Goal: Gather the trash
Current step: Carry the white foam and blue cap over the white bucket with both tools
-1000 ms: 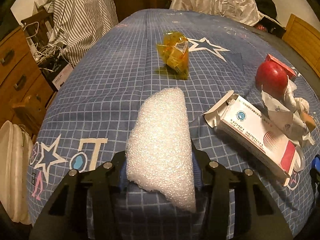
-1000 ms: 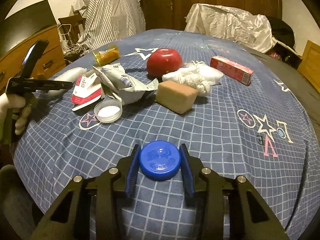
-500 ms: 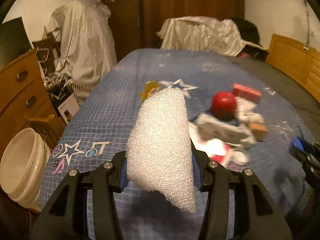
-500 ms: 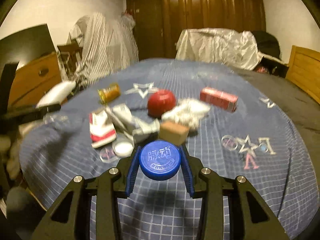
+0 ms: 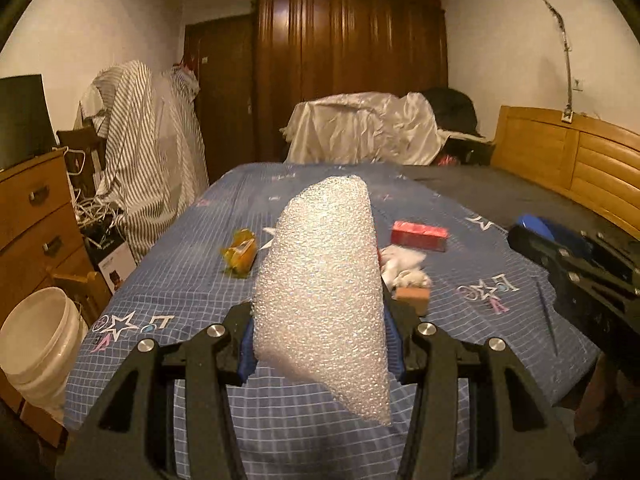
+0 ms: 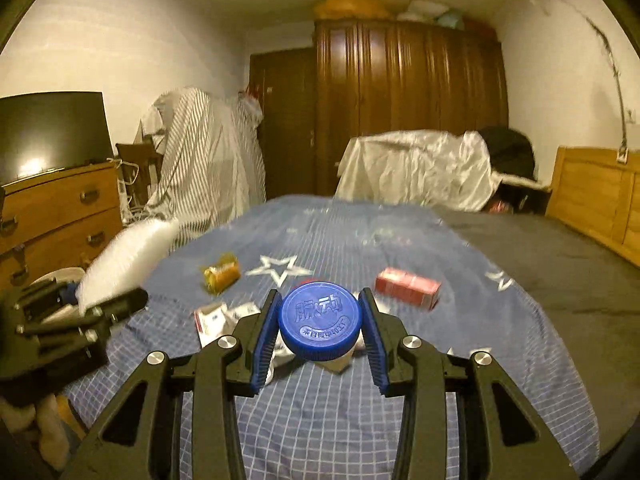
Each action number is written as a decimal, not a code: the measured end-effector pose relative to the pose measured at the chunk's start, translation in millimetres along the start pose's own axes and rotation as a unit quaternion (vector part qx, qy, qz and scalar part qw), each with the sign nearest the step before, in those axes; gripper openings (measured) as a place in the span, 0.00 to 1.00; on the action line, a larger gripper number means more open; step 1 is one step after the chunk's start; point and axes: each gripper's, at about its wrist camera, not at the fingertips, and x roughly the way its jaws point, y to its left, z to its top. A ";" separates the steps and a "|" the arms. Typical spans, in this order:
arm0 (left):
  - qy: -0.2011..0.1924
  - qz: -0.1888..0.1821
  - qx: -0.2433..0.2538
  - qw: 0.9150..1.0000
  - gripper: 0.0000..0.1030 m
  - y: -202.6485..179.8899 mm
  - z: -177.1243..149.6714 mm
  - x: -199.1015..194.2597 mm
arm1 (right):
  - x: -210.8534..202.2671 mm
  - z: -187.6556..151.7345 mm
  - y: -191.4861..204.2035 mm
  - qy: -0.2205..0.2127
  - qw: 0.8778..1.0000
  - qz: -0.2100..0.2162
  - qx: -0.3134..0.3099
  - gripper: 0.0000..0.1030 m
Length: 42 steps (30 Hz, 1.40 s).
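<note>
Bed (image 5: 280,412) strewn with litter; left gripper (image 5: 320,344) clamps foam (image 5: 320,280), right gripper (image 6: 320,332) clamps blue cap (image 6: 320,320). Carry stage: swing both to bucket (image 5: 36,336), then let go.

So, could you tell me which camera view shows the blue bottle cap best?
The right wrist view: the blue cap faces the camera, clamped in the right gripper. The left wrist view shows only its edge at far right.

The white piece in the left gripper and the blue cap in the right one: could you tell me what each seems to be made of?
White piece: looks like soft foam sheet or bubble wrap, with a pebbly, glinting, slightly translucent surface and an irregular lower edge.

Blue cap: apparently moulded hard plastic, smooth with a dull sheen, with raised lettering on top and a ribbed rim.
</note>
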 end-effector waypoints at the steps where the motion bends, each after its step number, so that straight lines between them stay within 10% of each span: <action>1: -0.006 0.002 0.003 1.000 0.46 -3.8 -0.5 -3.1 | -5.5 1.9 0.5 -0.007 1.000 -0.003 -0.001 0.40; 27: -0.026 0.018 -0.013 0.999 0.46 3.6 5.0 -16.3 | -18.5 10.6 8.2 -0.010 1.000 0.004 -0.001 0.40; 42: -0.028 0.120 -0.052 0.991 0.46 107.1 20.6 -26.0 | 34.6 57.7 101.2 -0.003 0.992 0.114 -0.045 0.40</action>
